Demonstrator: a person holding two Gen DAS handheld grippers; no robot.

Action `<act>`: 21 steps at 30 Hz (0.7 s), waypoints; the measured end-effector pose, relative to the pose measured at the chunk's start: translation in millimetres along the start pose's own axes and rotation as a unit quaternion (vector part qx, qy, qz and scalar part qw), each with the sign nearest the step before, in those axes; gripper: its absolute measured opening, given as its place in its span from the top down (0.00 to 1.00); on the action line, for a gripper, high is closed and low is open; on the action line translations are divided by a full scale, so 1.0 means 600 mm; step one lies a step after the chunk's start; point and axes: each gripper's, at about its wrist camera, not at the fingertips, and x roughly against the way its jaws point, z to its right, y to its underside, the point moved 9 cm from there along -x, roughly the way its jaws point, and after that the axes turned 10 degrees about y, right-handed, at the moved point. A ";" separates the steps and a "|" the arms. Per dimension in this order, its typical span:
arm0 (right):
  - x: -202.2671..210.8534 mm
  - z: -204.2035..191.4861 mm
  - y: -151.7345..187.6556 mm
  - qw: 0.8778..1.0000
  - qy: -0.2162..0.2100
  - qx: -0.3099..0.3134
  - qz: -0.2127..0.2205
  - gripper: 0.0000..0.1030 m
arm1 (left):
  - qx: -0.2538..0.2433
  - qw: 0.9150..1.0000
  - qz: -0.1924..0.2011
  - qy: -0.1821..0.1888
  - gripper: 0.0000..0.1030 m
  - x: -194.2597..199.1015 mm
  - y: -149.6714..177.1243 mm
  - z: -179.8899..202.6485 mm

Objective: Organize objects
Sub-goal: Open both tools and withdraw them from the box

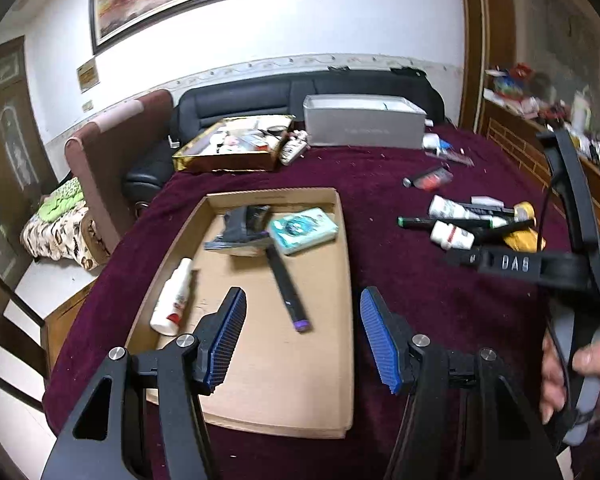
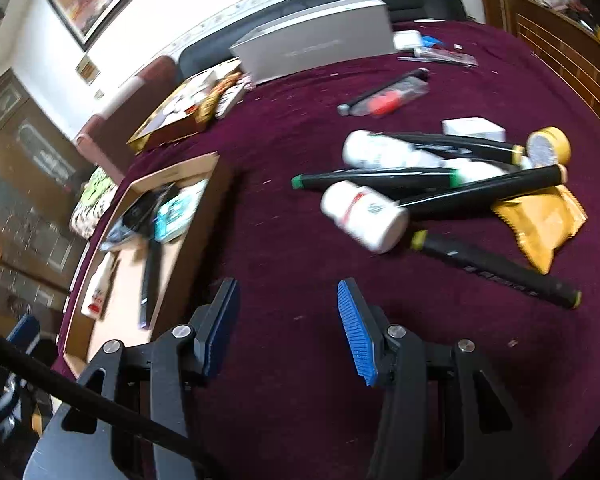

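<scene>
A shallow cardboard box (image 1: 260,408) lies on the maroon cloth. In it are a white bottle (image 1: 172,298), a black marker with a purple end (image 1: 288,286), a teal tissue pack (image 1: 303,230) and a dark bundle (image 1: 242,230). My left gripper (image 1: 302,338) is open and empty above the box's near part. My right gripper (image 2: 286,324) is open and empty over bare cloth, left of a pile: white bottles (image 2: 364,210), black markers (image 2: 496,270), a yellow packet (image 2: 540,220) and a yellow-capped jar (image 2: 548,146). The box shows in the right wrist view (image 2: 188,224).
A silver case (image 1: 364,128) and a gold tray of small items (image 1: 228,144) stand at the table's far side. A pen and a red item (image 1: 428,178) lie beyond the pile. A sofa and a brown chair (image 1: 108,160) stand behind. A wooden shelf (image 1: 540,140) is at right.
</scene>
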 end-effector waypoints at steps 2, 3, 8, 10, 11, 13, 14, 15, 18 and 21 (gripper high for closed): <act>-0.004 0.021 -0.009 1.000 0.000 -0.010 -0.001 0.52 | -0.011 1.000 -0.007 -0.002 0.48 -0.008 0.000 0.015; -0.006 0.032 -0.014 1.000 -0.001 -0.015 -0.001 0.52 | -0.016 1.000 -0.012 -0.003 0.48 -0.015 0.000 0.023; -0.013 0.078 -0.043 0.999 -0.002 -0.035 0.006 0.52 | -0.033 0.999 -0.031 -0.005 0.48 -0.039 0.004 0.053; -0.016 0.093 -0.055 0.999 -0.006 -0.044 0.007 0.52 | -0.040 0.998 -0.040 -0.006 0.48 -0.050 0.006 0.064; -0.018 0.098 -0.062 0.999 -0.010 -0.049 0.008 0.52 | -0.043 0.998 -0.044 -0.005 0.48 -0.055 0.007 0.069; -0.023 0.110 -0.078 0.998 -0.020 -0.061 0.008 0.52 | -0.047 0.998 -0.053 -0.004 0.48 -0.066 0.010 0.077; -0.025 0.114 -0.084 0.997 -0.027 -0.066 0.008 0.52 | -0.048 0.997 -0.058 -0.003 0.48 -0.072 0.012 0.081; -0.027 0.117 -0.090 0.997 -0.035 -0.071 0.007 0.52 | -0.047 0.997 -0.063 0.000 0.48 -0.078 0.013 0.084; -0.037 0.117 -0.105 0.994 -0.074 -0.085 -0.001 0.52 | -0.038 0.996 -0.081 0.015 0.48 -0.095 0.022 0.092; -0.048 0.108 -0.112 0.987 -0.127 -0.097 -0.017 0.52 | -0.017 0.994 -0.101 0.048 0.48 -0.114 0.031 0.103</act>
